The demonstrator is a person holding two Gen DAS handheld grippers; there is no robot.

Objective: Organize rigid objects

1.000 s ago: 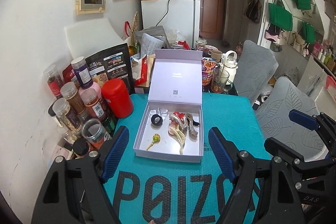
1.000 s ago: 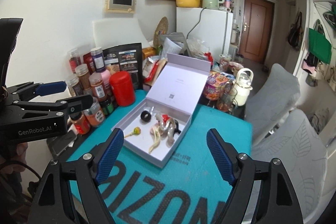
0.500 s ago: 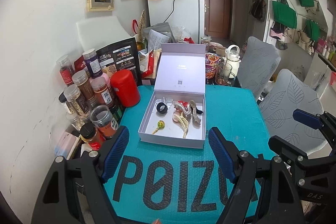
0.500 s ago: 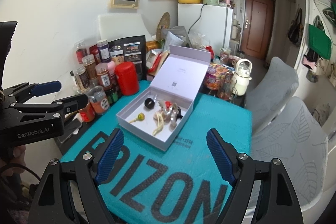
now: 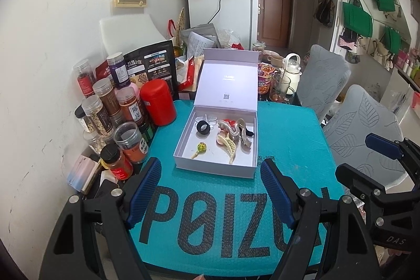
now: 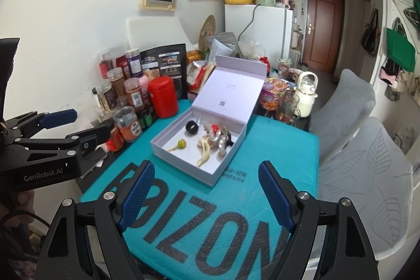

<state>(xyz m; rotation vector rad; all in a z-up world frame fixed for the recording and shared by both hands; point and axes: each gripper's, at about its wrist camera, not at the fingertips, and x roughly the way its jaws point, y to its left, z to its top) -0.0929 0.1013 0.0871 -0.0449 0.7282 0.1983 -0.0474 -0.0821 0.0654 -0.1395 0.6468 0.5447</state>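
Since a second ago we have drawn both grippers back and up from the lilac gift box (image 5: pixel 218 148): it now sits smaller and farther off in both wrist views, and more of the printed teal mat (image 5: pixel 286 156) shows in front of our fingers. Nothing inside the box has shifted. The left gripper (image 5: pixel 210 190) and the right gripper (image 6: pixel 203 192) both hang above the mat with their tongs wide apart and nothing between them. We judge that this retreat fits either a step back to survey before reaching in or a withdrawal once the pieces are placed; the pictures do not settle which. The small things all lie inside the open box, whose lid (image 5: pixel 227 84) stands upright at the far edge: a black ring (image 5: pixel 203 128) at the back left, a green-headed lollipop-like stick (image 5: pixel 200 149) at the front left, and hair claws heaped on the right. The cream hair claw (image 5: pixel 228 146) has its long axis running front to back, its curved tip pointing toward us. In the right wrist view the box sits askew, a corner toward us.
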